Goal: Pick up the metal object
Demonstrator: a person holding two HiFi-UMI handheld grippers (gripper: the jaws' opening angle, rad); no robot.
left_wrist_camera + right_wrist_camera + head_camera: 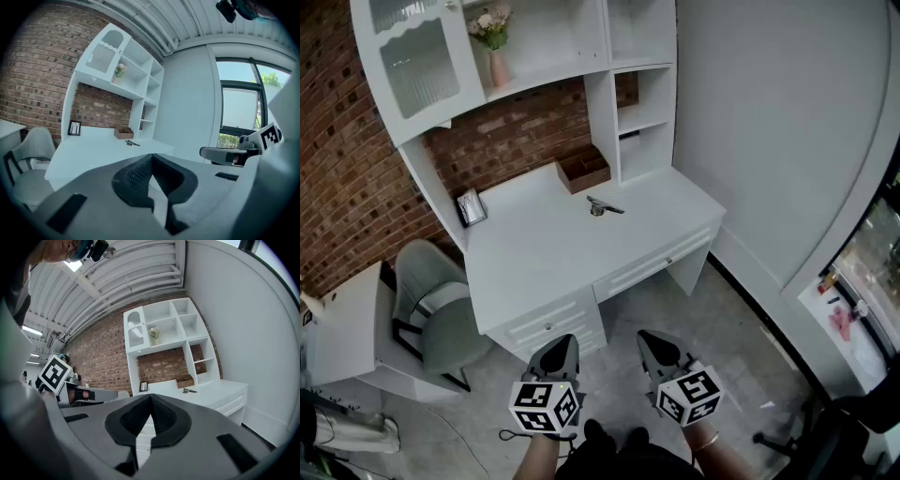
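Note:
A small metal object (602, 207) lies on the white desk (544, 253) near its back, in front of a brown wooden box (583, 171). It shows small and far in the left gripper view (131, 143) and the right gripper view (189, 390). My left gripper (559, 349) and right gripper (657, 349) hang side by side over the floor in front of the desk, well short of the object. Both are shut, tips touching, with nothing between them.
A grey chair (436, 305) stands at the desk's left. A small framed picture (471, 207) leans at the desk's back left. White shelves (572, 37) with a flower vase (494, 42) rise above the desk. A white wall (769, 122) is to the right.

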